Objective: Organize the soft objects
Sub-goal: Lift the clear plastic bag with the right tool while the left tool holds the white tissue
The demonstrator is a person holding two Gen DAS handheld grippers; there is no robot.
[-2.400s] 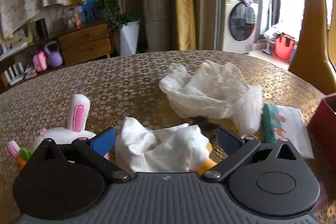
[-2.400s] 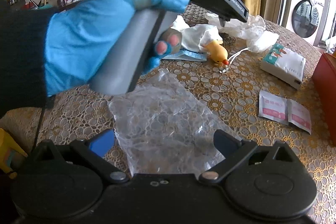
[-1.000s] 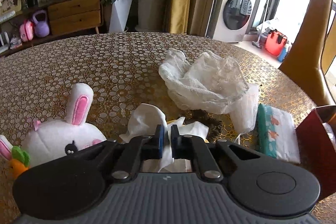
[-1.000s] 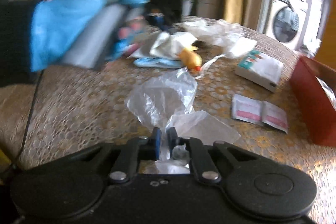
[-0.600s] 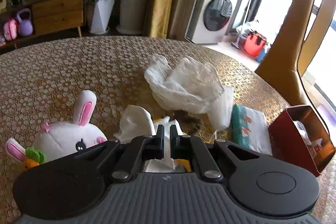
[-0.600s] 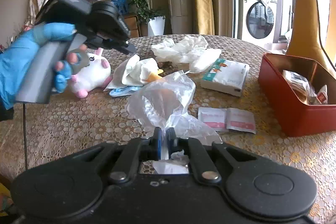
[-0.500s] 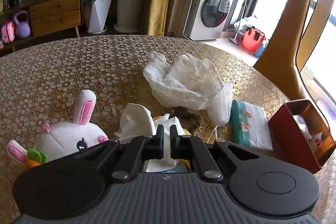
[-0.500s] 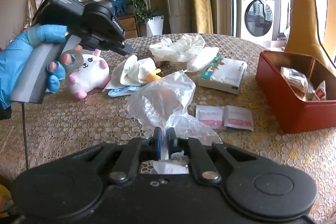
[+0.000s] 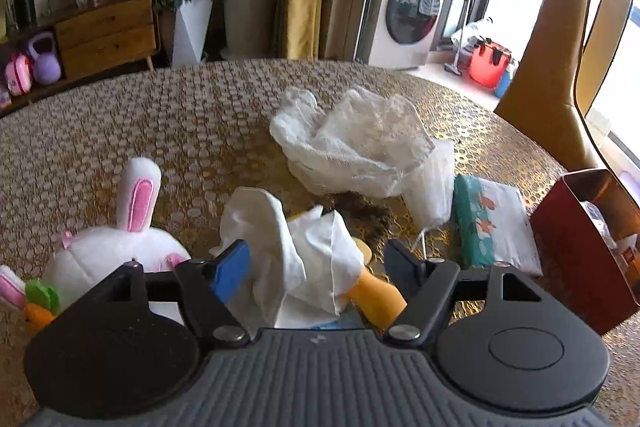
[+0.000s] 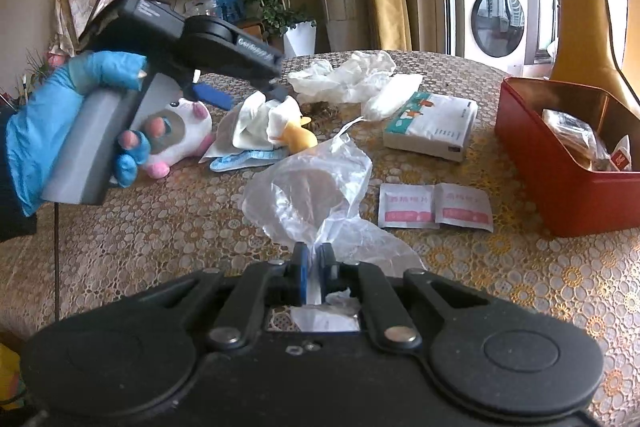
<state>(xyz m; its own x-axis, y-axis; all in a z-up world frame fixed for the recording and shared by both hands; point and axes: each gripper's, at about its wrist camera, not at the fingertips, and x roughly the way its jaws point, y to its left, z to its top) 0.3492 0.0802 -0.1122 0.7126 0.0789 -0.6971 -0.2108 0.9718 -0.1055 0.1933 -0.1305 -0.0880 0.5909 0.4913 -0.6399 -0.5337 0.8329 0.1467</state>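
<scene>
My left gripper (image 9: pixel 316 259) is open, its fingers on either side of a crumpled white tissue (image 9: pixel 296 259) that lies over a yellow duck toy (image 9: pixel 374 293). The same gripper (image 10: pixel 244 91) shows in the right wrist view, above the tissue (image 10: pixel 256 123) and the duck (image 10: pixel 298 138). My right gripper (image 10: pixel 312 261) is shut on a clear plastic bag (image 10: pixel 308 195), held just above the table. A white plush rabbit (image 9: pixel 116 247) lies left of the tissue.
A crumpled white gauze cloth (image 9: pixel 360 143) lies behind the tissue. A tissue pack (image 10: pixel 432 125), two pink sachets (image 10: pixel 434 207) and an open red tin (image 10: pixel 568 163) with packets sit to the right on the lace-covered table (image 10: pixel 160 227).
My left gripper was shut on the tissue half a second ago and has now opened; the tissue rests between its fingers. My right gripper keeps hold of the plastic bag.
</scene>
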